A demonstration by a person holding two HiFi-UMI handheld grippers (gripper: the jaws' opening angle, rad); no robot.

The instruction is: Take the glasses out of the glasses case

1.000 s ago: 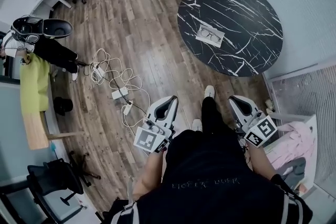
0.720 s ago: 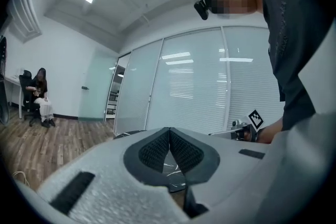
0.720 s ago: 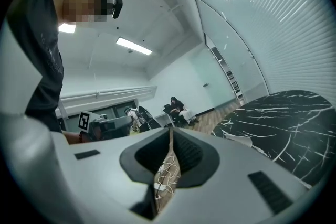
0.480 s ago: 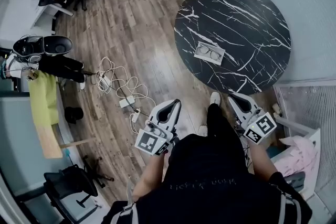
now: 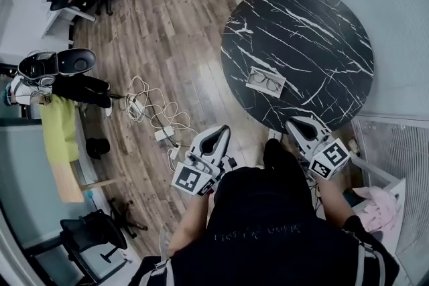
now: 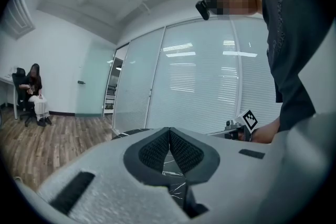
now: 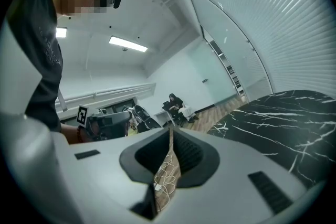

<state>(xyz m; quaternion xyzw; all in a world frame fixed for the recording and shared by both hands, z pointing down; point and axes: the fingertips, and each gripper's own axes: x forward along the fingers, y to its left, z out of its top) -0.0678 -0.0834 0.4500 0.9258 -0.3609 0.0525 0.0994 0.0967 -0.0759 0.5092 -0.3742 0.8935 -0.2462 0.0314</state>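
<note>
On the round worktop [image 5: 315,30], near its front-left edge, the open case [image 5: 278,88] is shown with the glasses [image 5: 265,81] laid inside, long axis crosswise. Both claws are closed tip to tip and empty. The case lies ahead between them, and the right claw [image 5: 297,122] is judged nearer than the left claw [image 5: 218,130].

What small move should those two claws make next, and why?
Probably reach both claws forward over the table: the left claw and right claw are shut, empty and short of the glasses case, which lies open with the glasses inside.
</note>
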